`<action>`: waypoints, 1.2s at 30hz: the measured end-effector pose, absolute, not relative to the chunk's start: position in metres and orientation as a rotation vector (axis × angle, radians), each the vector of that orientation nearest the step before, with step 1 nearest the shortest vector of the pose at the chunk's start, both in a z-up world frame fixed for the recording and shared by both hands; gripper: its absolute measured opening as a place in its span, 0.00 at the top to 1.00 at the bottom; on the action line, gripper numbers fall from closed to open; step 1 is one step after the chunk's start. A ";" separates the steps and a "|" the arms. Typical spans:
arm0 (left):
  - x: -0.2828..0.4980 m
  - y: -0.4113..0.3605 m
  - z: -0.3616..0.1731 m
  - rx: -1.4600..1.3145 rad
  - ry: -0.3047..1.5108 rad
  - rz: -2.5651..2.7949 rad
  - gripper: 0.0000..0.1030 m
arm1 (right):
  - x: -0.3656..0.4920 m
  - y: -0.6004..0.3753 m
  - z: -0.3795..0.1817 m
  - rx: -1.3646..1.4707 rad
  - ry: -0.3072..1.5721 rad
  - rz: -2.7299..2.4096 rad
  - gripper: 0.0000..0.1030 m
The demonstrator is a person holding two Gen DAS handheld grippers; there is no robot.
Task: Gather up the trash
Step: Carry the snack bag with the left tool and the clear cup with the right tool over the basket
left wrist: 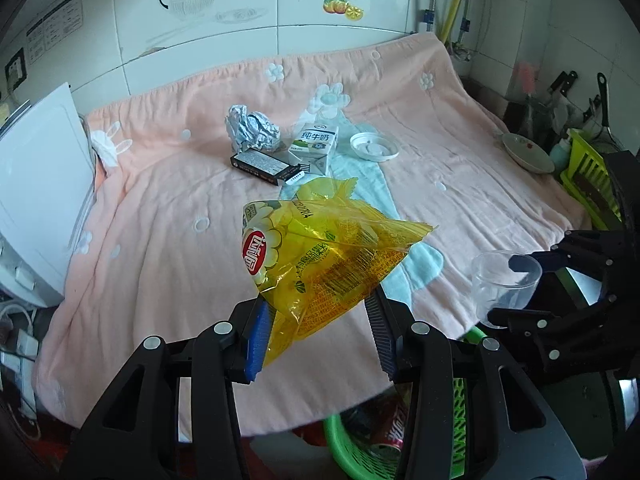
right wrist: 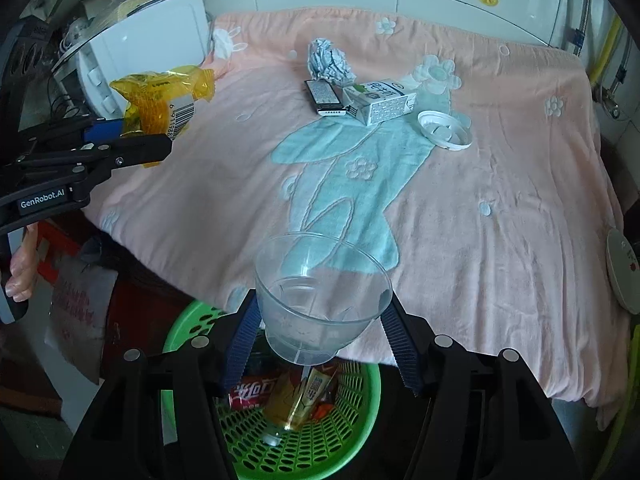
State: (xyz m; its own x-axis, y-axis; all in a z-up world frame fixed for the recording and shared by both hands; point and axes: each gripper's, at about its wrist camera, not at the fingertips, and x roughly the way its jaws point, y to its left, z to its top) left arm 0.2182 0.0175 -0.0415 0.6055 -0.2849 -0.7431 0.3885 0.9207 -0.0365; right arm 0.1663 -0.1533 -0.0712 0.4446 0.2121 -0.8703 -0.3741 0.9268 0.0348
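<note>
Yellow snack wrapper (left wrist: 320, 256) clamped in the left tongs (left wrist: 318, 336), held above the pink-towelled tabletop (left wrist: 460, 200). Clear plastic cup (right wrist: 320, 296) gripped by the right tongs (right wrist: 320, 344) over the green basket (right wrist: 360, 432) holding a red can (right wrist: 252, 394). Milk carton (left wrist: 314, 148), crumpled paper (left wrist: 252, 128), black box (left wrist: 260, 166) and white lid (left wrist: 374, 146) lie on the towel.

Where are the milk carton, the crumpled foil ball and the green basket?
milk carton (left wrist: 314, 148): left wrist view, printed front.
crumpled foil ball (left wrist: 252, 128): left wrist view, its middle.
green basket (right wrist: 360, 408): right wrist view, perforated wall.
</note>
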 end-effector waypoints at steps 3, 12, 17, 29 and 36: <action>0.186 0.013 -0.039 0.129 0.830 -0.376 0.57 | 0.142 -0.154 -0.073 -0.200 1.048 0.379 0.43; 0.108 0.006 -0.040 0.117 0.834 -0.344 0.57 | 0.093 -0.153 -0.081 -0.260 1.057 0.391 0.43; 0.083 0.006 -0.048 0.075 0.854 -0.343 0.57 | 0.080 -0.151 -0.086 -0.271 1.069 0.388 0.43; 0.066 0.008 -0.072 0.045 0.903 -0.345 0.57 | 0.071 -0.148 -0.089 -0.283 1.079 0.354 0.33; 0.069 -0.003 -0.079 0.048 0.920 -0.374 0.57 | 0.066 -0.154 -0.080 -0.272 1.062 0.326 0.32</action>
